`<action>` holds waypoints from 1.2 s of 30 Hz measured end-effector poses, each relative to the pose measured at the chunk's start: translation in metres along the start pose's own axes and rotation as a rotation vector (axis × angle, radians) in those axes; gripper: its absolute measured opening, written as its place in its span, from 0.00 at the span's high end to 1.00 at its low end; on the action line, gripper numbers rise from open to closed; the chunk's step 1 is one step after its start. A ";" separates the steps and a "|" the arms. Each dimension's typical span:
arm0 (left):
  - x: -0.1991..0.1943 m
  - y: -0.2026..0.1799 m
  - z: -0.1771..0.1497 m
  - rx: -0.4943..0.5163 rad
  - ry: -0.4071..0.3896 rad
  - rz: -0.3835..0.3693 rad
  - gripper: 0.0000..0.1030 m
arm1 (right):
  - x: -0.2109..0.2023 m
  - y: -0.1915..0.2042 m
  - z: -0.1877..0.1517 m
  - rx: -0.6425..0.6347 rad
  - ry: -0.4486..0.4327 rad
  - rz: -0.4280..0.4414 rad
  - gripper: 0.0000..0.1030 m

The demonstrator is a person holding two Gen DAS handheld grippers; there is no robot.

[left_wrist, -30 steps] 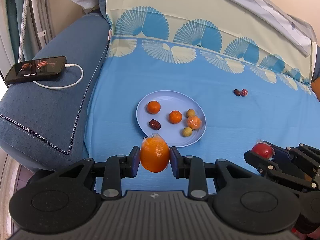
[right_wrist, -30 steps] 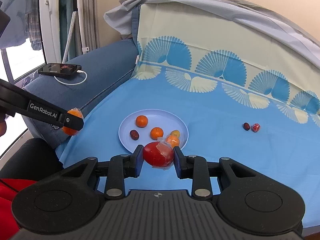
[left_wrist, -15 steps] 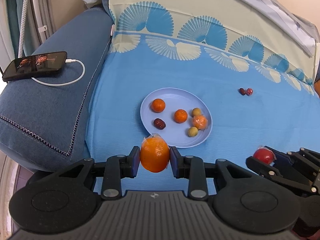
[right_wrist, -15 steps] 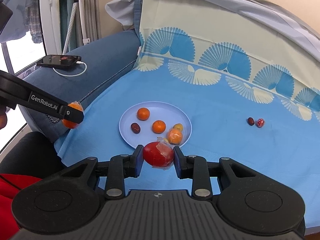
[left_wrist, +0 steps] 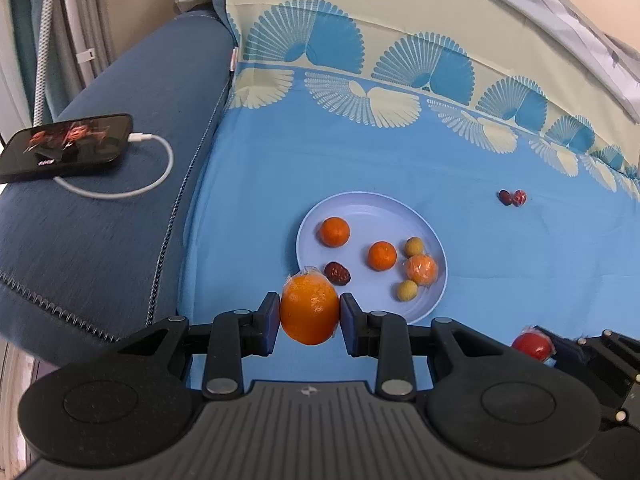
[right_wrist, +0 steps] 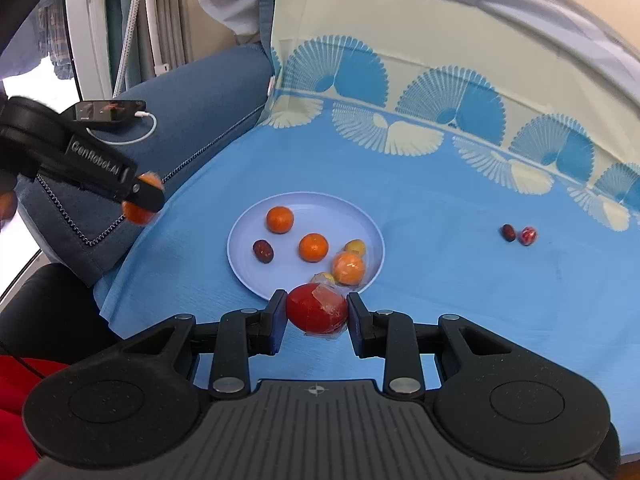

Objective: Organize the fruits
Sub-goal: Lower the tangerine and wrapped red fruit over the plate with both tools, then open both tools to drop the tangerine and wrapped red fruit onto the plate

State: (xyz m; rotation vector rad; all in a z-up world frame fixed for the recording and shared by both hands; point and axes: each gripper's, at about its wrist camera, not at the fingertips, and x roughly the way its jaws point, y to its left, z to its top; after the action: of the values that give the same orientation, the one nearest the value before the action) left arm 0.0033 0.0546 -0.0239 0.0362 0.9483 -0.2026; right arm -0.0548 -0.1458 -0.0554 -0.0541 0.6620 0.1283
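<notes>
Orange [left_wrist: 309, 309] is clamped in the left gripper [left_wrist: 309, 314], pads on its two sides at the widest part, held off the cloth just short of the plate's [left_wrist: 434, 292] near rim. It's in clear film with a twisted tuft on top. Judgement: firm fruit with some weight, but the film makes it slick, so grip across the middle, not near the tuft or the ends where it could squirt out.

Red fruit [right_wrist: 317, 308], also film-wrapped with a loose flap, is clamped in the right gripper [right_wrist: 317, 314] the same way, at the plate's near edge. Looks softer-skinned than the orange; I'd keep the squeeze light. Can't tell if it's a tomato or something else.

Already on the plate:
- two bare mandarins [left_wrist: 334, 232]
- one wrapped mandarin [left_wrist: 421, 269]
- two small yellow-green fruits [left_wrist: 407, 290]
- one dark date [left_wrist: 337, 272]

Still out on the blue sheet [left_wrist: 260, 184], well apart from the plate: a dark date touching a small red wrapped one [left_wrist: 520, 197].

Phone [left_wrist: 66, 147] on its charging cable sits on the sofa arm, clear of the work.

Next, probably: set both down in the free spots on the plate, low release so they don't roll.
</notes>
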 end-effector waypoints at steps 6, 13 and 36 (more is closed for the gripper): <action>0.020 -0.001 0.018 0.002 0.011 -0.003 0.66 | 0.021 -0.003 0.010 0.011 0.019 0.015 0.68; 0.051 -0.010 0.040 0.040 0.038 -0.012 0.66 | 0.055 -0.012 0.025 0.041 0.022 0.017 0.68; 0.173 -0.038 0.066 0.161 0.113 0.010 0.66 | 0.167 -0.030 0.051 -0.045 0.056 0.011 0.68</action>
State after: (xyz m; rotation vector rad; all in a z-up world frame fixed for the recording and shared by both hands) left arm 0.1473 -0.0181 -0.1234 0.2020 1.0430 -0.2693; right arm 0.1109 -0.1541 -0.1184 -0.0979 0.7155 0.1533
